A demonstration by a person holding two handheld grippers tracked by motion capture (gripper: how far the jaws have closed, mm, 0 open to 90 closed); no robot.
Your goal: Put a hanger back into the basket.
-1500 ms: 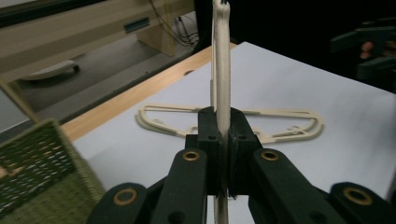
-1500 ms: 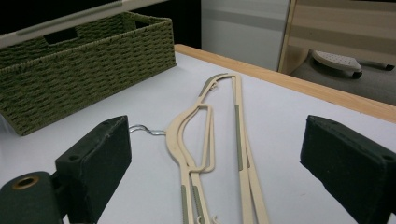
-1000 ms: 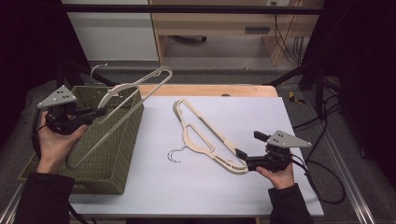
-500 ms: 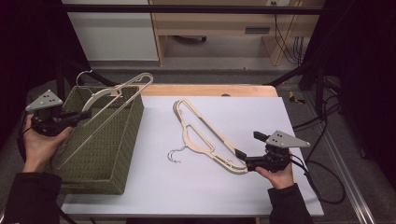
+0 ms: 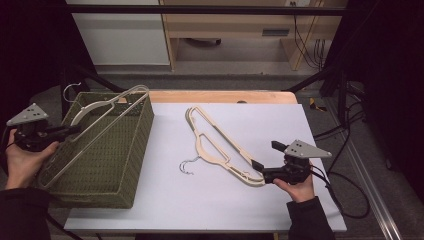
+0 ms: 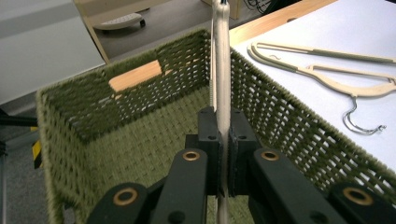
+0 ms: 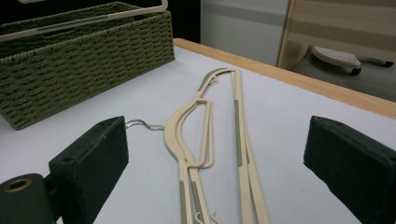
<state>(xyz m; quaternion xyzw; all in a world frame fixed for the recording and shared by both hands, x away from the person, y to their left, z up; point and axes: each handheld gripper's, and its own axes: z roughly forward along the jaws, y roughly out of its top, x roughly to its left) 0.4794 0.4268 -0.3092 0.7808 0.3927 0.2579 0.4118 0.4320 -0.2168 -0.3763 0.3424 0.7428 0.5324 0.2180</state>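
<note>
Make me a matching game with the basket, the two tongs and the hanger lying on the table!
Things:
1. basket
2. left tongs
3. right tongs
4. hanger on the table

States:
A. wide open
B. cream with a metal hook
C. woven green
D. shut on a hanger over the basket

Pairs: 1-C, 2-D, 3-A, 4-B

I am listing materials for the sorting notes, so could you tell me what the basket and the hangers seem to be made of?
Basket: olive-green woven cord or paper rope, matte; braided rows show.
Hangers on table: cream, smooth, probably plastic; greenish strips, shiny wire hook.
Held hanger: looks alike.
</note>
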